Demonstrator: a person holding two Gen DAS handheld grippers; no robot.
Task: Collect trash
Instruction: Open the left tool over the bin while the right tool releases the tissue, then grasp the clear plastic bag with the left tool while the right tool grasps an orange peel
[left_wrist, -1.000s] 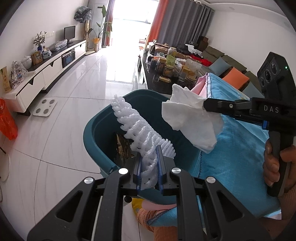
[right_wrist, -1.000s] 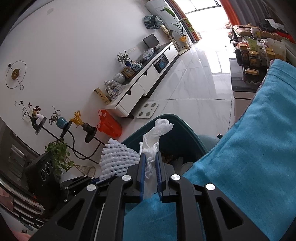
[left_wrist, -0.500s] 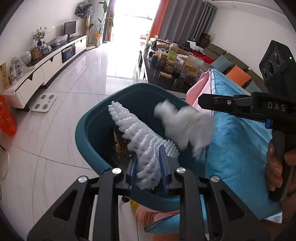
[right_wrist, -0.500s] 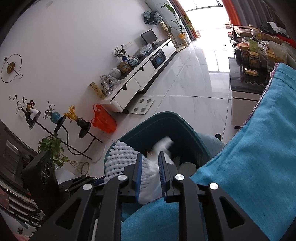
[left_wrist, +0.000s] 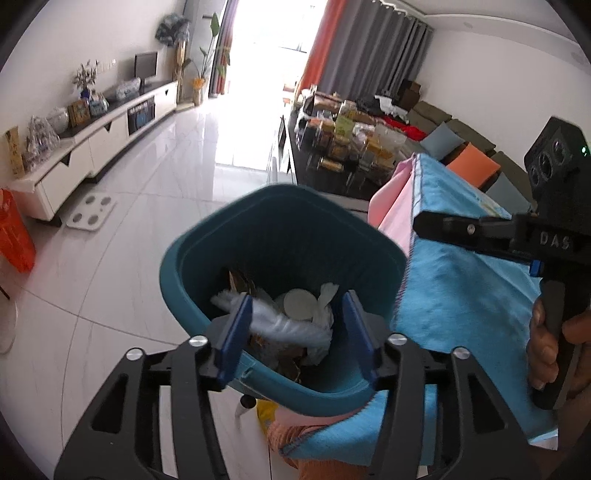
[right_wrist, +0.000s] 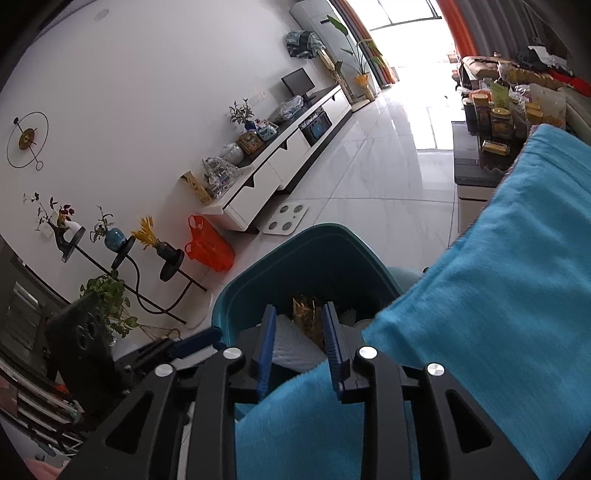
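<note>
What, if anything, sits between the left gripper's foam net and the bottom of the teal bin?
Nothing visible blocks it. The left gripper, jaws opening, hangs over the teal bin's open mouth; the white foam net lies free between them, on the trash already inside. The blue cloth stays outside the rim.

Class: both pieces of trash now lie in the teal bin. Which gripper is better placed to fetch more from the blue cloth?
Probably right: the right gripper hangs over the blue cloth; the left gripper, jaws opening, faces the bin.

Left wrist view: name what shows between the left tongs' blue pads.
Nothing held: through the opening left tongs show white foam netting and a tissue, lying in the teal bin.
</note>
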